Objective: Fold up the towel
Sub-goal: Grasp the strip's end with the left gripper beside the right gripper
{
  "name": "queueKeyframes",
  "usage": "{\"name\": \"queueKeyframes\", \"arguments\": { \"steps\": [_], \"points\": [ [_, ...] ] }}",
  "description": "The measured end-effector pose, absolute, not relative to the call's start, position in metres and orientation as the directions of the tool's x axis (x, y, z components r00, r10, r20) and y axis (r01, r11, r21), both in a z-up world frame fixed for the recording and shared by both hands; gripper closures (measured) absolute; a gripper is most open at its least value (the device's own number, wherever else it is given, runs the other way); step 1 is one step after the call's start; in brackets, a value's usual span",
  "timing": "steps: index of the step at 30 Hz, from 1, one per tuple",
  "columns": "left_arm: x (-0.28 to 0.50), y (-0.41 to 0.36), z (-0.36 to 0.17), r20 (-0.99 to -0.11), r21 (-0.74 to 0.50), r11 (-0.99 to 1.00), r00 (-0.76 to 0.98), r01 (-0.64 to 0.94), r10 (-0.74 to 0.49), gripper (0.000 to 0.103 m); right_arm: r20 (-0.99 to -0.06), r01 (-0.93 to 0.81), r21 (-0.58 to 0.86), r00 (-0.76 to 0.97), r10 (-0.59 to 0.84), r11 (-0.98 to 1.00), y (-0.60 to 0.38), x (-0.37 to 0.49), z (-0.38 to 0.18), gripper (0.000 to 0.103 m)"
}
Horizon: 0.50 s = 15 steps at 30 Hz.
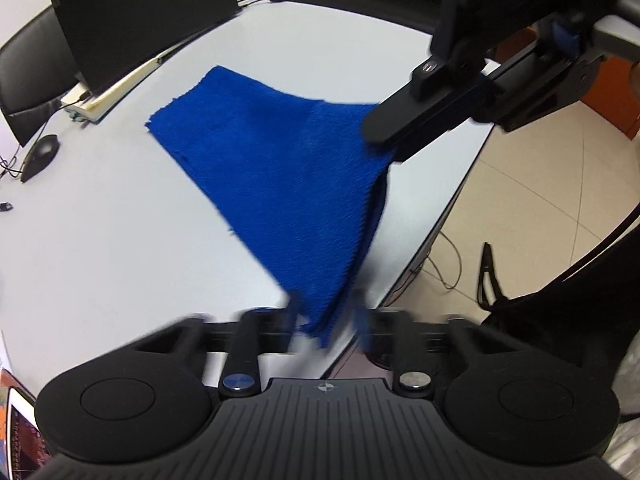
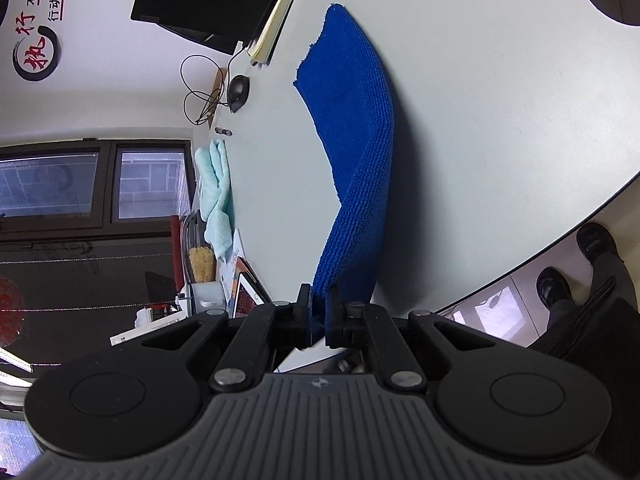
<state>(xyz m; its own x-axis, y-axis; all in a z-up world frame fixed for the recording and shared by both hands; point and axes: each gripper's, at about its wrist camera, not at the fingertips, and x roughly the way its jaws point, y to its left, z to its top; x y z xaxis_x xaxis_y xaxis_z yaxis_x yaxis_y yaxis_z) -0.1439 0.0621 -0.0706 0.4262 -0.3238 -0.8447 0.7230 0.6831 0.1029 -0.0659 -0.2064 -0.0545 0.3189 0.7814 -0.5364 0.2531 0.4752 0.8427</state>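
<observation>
On the pale grey worktop (image 1: 100, 240) I see a black laptop with its lid open (image 1: 140, 20) and a black computer mouse (image 1: 42, 156) near it. A crumpled pale mint cloth (image 2: 216, 196) lies at the far edge in my right view.

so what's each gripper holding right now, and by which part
Both hold the blue towel: the left gripper pinches a near corner, the right gripper another near corner, lifted off the table.

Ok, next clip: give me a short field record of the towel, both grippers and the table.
towel: blue towel, near edge lifted, far part lying on the table
left gripper: shut on a near corner of the towel
right gripper: shut on the other near corner, raised
table: white table
other: pale green cloth at the table's edge
</observation>
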Motion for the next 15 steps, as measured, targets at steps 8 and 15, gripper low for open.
{"name": "queueKeyframes", "arguments": {
  "steps": [8,15],
  "points": [
    [-0.139,0.079,-0.032,-0.806,0.035,0.664,0.414,0.747,-0.423,0.098,-0.586,0.254,0.809,0.281,0.76,0.53,-0.217,-0.068,-0.046,0.097],
    [-0.122,0.083,-0.005,-0.82,-0.031,0.599,0.322,0.8,-0.474,0.098,-0.604,0.259,0.795,0.244,0.759,0.549,-0.226,-0.072,-0.036,0.097]
  ]
}}
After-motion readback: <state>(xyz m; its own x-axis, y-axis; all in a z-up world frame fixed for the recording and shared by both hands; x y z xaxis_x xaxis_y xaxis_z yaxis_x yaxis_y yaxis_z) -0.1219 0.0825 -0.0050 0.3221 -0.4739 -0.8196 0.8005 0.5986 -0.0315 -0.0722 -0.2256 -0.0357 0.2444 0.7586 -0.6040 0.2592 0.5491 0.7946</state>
